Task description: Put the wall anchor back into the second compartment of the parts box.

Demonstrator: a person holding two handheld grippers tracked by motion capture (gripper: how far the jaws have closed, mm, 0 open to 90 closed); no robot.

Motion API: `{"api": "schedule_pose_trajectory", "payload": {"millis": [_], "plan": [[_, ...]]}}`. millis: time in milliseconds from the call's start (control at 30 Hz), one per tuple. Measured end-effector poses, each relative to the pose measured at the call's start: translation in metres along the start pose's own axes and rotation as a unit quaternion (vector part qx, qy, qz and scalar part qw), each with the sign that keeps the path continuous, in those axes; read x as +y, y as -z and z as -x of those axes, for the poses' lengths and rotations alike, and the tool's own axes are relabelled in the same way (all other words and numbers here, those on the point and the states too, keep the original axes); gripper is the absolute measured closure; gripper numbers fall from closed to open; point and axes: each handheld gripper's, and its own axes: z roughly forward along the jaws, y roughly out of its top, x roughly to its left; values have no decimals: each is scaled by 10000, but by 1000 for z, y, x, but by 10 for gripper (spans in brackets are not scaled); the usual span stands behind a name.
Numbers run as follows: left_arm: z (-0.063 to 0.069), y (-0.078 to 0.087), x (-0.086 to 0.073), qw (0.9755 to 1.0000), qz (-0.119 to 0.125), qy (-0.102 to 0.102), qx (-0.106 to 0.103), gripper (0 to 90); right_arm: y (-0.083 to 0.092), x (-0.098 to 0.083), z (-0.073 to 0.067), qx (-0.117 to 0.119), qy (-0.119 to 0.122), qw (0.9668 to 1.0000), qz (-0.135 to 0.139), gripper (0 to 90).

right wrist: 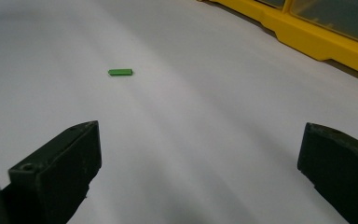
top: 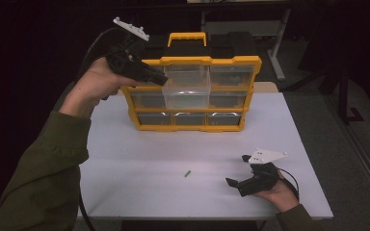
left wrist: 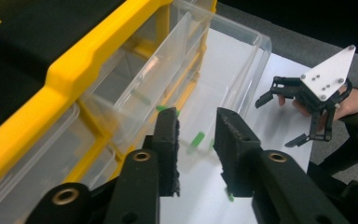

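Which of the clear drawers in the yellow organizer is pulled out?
The middle drawer of the top row, just beside the left gripper. It juts forward from the yellow organizer; every other drawer sits flush.

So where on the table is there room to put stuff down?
Lots of room: the white table is bare between the yellow organizer and the near edge, apart from one small green piece. The right gripper takes the near right corner. The back is crowded by the organizer.

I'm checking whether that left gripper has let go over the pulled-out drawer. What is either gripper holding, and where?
Nothing is held. The left gripper stands open above the clear drawer; the right gripper is open over the table.
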Motion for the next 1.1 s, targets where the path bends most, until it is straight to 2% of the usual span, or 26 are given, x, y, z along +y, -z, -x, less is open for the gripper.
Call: {"api": "schedule_pose_trajectory", "payload": {"millis": [200,367,467,733,900,1000,1100], "plan": [[-2,7,-22,10000,76,28,50,562,0,0,0,0,1,10000,8,0],[0,3,-39,9999,60,-31,121,446,-1,0,0,-11,4,10000,5,0],[3,-2,-49,9998,106,4,148,394,-1,0,0,-11,1,10000,-4,0],[12,-30,-77,9999,-14,16,143,313,0,0,0,-13,5,10000,9,0],[19,-49,-93,9999,-55,-21,103,299,0,0,0,-10,6,10000,9,0],[23,-60,-102,9999,-4,60,88,289,0,0,0,-11,8,10000,10,0],[27,-71,-110,9999,-2,49,118,288,0,0,0,-11,9,10000,7,0]]}}
